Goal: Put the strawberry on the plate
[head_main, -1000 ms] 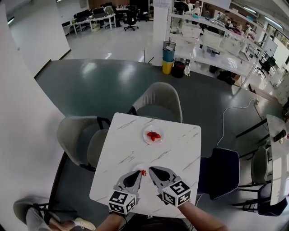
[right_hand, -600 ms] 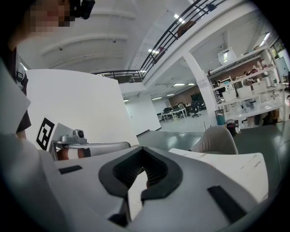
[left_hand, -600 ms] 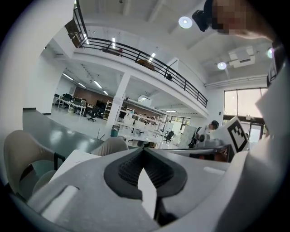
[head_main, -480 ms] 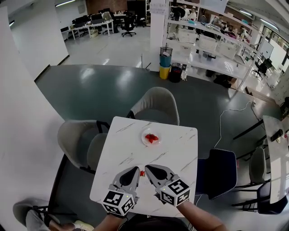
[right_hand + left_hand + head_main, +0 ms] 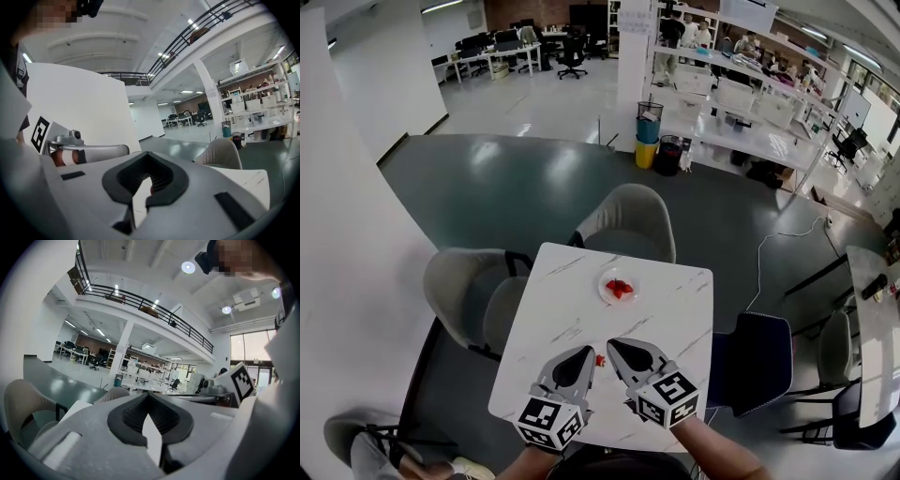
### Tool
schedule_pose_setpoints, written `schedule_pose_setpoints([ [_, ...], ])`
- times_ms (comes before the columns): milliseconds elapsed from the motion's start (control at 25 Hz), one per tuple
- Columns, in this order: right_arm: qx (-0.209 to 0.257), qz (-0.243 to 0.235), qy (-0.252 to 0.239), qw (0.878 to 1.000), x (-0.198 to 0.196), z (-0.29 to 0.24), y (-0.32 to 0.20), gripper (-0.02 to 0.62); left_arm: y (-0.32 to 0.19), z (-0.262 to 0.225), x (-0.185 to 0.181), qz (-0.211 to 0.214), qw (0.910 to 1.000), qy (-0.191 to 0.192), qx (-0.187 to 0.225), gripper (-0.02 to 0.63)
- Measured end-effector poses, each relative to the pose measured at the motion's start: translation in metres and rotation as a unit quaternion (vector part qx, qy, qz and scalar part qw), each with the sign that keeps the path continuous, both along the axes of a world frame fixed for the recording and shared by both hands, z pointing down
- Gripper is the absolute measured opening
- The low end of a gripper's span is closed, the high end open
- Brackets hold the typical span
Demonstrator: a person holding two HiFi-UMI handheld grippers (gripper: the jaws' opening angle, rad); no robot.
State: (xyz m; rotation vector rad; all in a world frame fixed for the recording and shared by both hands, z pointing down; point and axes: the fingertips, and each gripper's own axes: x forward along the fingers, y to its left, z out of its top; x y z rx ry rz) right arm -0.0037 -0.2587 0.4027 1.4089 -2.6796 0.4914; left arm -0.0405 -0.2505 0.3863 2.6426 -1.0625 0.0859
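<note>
Your table (image 5: 581, 309): white marble-look top, grey veins, smooth with a faint sheen. Plate (image 5: 605, 281), toward twelve o'clock on it: white, smooth. Strawberry (image 5: 600, 359): red, too small to read its skin. Your left gripper (image 5: 592, 351) and right gripper (image 5: 611, 344): matt grey plastic shells, with black ribbed pads (image 5: 165, 417) that look rubbery. Chair at twelve o'clock (image 5: 628, 216) and chair at nine o'clock (image 5: 464, 281): pale, matt shells. Chair at three o'clock (image 5: 755, 361): dark blue, cloth-like. Floor (image 5: 516, 178): dark green, glossy, mirroring the ceiling lights.

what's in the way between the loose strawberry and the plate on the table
Nothing visible is. Only bare table lies between the strawberry on the near side and the plate farther across, which already holds red fruit.
</note>
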Motion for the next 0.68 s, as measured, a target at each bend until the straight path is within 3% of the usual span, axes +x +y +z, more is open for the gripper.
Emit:
schedule_pose_setpoints([
  [680,0.006,0.010,0.013,1.000,0.0029,0.0041,-0.0036,0.001,-0.0044,0.0067,-0.0035,-0.003,1.0000,0.004,0.000,0.009],
])
